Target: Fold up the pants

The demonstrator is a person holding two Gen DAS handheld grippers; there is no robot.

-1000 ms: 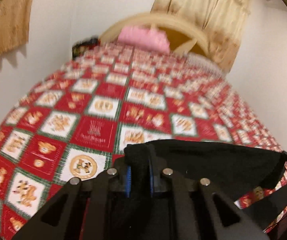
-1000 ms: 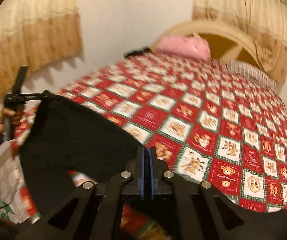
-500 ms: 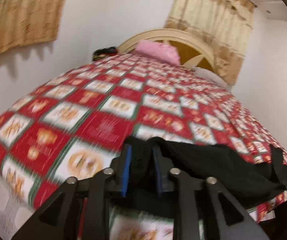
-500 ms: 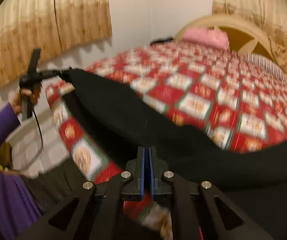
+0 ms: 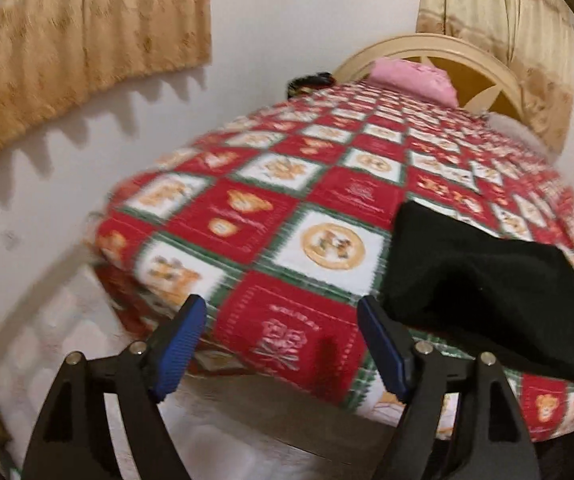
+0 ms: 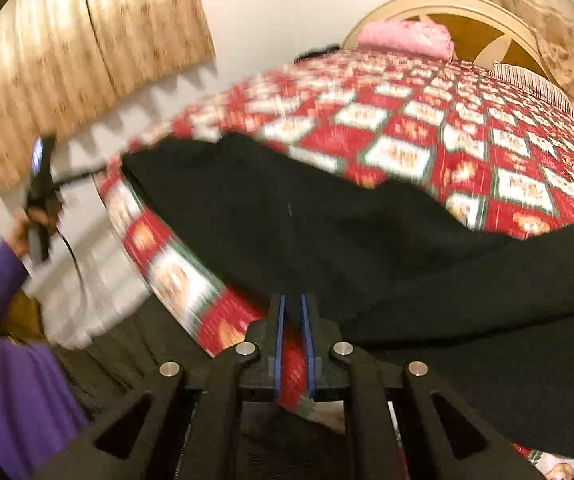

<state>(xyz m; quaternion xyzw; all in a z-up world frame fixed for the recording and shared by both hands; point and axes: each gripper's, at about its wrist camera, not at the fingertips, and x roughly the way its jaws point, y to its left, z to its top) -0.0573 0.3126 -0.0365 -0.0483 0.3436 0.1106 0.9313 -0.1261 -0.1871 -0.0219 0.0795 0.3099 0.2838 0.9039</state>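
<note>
Left gripper (image 5: 281, 344) hangs released, jaws wide, black pants (image 5: 487, 280) at 3 o'clock. Right gripper (image 6: 291, 344) sits nearly clenched; whether it pinches cloth is unclear. Only its view shows the purple-sleeved arm (image 6: 3, 320).

The left gripper (image 5: 281, 344) is seen spread wide, nothing held between its blue pads (image 5: 179, 344). The black pants (image 5: 487, 280) are laid on the red patterned bed (image 5: 279, 216), just beside the right-hand pad
</note>
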